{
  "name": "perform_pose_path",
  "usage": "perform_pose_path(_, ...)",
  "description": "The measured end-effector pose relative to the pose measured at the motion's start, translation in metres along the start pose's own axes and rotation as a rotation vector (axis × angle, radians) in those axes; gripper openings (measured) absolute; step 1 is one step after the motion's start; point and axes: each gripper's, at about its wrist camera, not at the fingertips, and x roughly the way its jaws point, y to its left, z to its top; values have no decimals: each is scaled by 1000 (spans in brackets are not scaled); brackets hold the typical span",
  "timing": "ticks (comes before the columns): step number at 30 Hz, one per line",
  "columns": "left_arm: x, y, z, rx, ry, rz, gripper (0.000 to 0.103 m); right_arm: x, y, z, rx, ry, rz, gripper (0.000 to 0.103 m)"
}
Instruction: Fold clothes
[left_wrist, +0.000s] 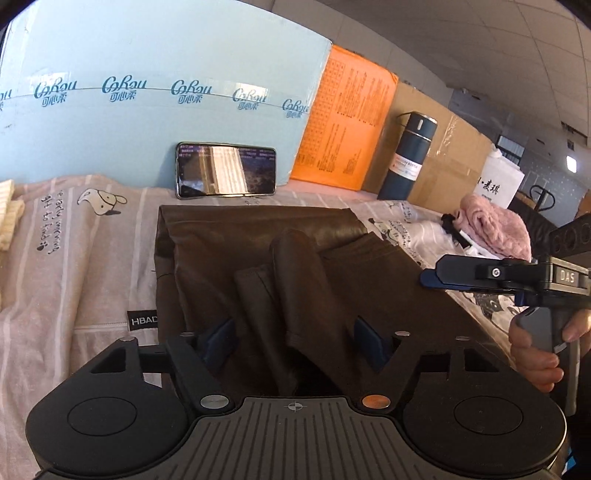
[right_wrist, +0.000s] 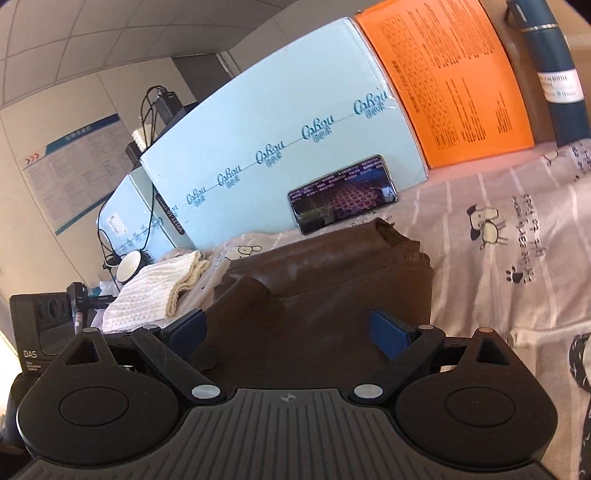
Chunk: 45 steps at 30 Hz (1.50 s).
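**Mia:** Where are the brown pants (left_wrist: 258, 258)?

**Sam:** On the bed, on the pink striped sheet (left_wrist: 92, 258) with little dogs. They look smooth and a bit shiny, like leather. They lie in a thick bundle, so I think some folding is done, but the top is lumpy and needs more.

**Mia:** What are the claws doing?

**Sam:** The left gripper (left_wrist: 293, 338) is wide open with a hump of pants between its 2 blue pads. It is not pinching. The right gripper (right_wrist: 290, 330) is wide open too, over the pants, holding nothing.

**Mia:** What else?

**Sam:** A bumpy cream knit (right_wrist: 147, 291), a fluffy pink thing (left_wrist: 495, 229), a phone (left_wrist: 225, 170) leaning on a blue box (left_wrist: 166, 55), and a tall round bottle (left_wrist: 406, 155).
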Motion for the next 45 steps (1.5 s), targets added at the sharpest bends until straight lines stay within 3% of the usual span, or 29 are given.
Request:
perform_pose_path(7, 5, -2, -3, -10, 6, -4, 46, -3, -6, -5, 31, -21, 6, 95)
perform_pose_path(15, 0, -8, -3, 42, -53, 3, 25, -4, -5, -6, 25, -32, -1, 95)
perform_pose_path(20, -2, -7, -2, 54, -66, 12, 24, -10, -7, -5, 43, -66, 23, 95)
perform_pose_path(26, -5, -8, -2, 77, -91, 37, 33, -18, -10, -3, 72, -97, 84, 95)
perform_pose_path(28, -9, -9, -2, 80, -120, 35, 41, -18, -9, -3, 70, -90, 96, 95)
perform_pose_path(32, -15, -5, 1, 50, -162, 16, 70, -14, -5, -4, 53, -61, 105, 95)
perform_pose_path(38, -1, -9, 0, 121, -102, 192, 76, -8, -5, -5, 42, -23, 81, 95)
perform_pose_path(45, 8, -2, 0, 109, -44, 216, 86, -2, -6, -5, 28, 15, 51, 95)
